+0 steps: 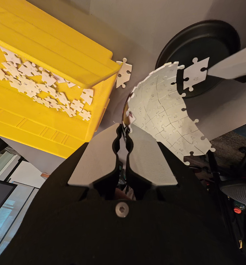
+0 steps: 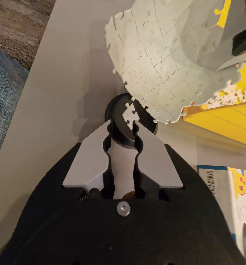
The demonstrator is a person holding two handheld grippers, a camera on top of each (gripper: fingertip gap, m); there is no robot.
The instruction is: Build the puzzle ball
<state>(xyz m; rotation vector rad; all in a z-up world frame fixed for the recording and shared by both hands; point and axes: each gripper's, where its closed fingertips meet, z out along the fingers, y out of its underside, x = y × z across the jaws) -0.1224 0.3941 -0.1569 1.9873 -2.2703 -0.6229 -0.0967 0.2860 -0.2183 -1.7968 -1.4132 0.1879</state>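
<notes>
Your left gripper (image 1: 123,127) is pinching the lower edge of the curved puzzle-ball shell (image 1: 162,109), its fingers nearly touching, with only the shell's rim between the tips. You are holding that shell up off the white table (image 1: 148,28), its pale, numbered inner face turned toward the left camera, and it is hanging in front of the black round stand (image 1: 198,47). Your right gripper (image 2: 121,122) is standing with its jaws clearly apart; a single white puzzle piece (image 2: 130,114) is lying against its right fingertip (image 2: 136,123), and whether anything is actually gripping that piece you cannot tell from these views. That piece is sitting just beside the shell's jagged edge, over the black stand, not yet joined to it. Left of the shell in the left wrist view, one loose piece (image 1: 123,74) is leaning against the corner of the yellow bin (image 1: 47,43), and many more white pieces (image 1: 40,86) are lying scattered inside that bin. Below the bin in the right wrist view, a blue puzzle box (image 2: 227,200) is resting on the table.
</notes>
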